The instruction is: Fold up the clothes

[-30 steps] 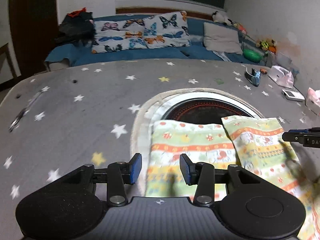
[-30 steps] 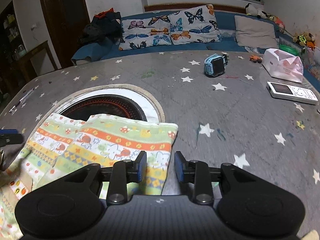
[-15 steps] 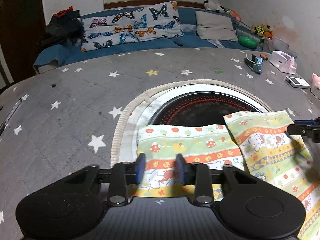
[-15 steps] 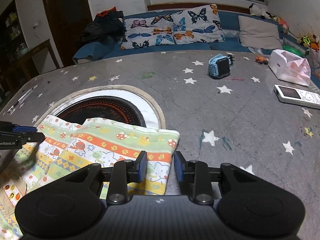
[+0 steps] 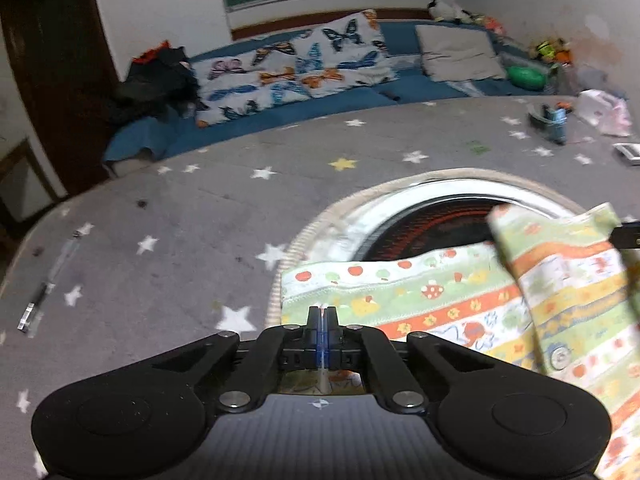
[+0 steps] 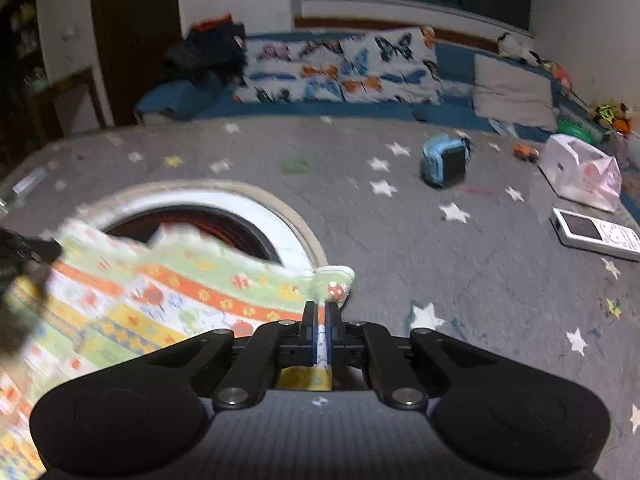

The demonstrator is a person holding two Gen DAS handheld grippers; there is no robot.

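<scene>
Left tongs (image 5: pixel 321 316) pinched tight on the cloth (image 5: pixel 400 300) edge, right tongs (image 6: pixel 321 314) clamped on its far corner at 12 o'clock. The cloth lies across the counter (image 5: pixel 180 220), draped over the round heater (image 5: pixel 432 216) recess. Watch (image 6: pixel 446 160) and bag (image 6: pixel 580 176) sit at 2 o'clock.

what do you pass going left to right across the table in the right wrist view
pen → patterned cloth → right gripper → blue watch → white bag → white handset
</scene>
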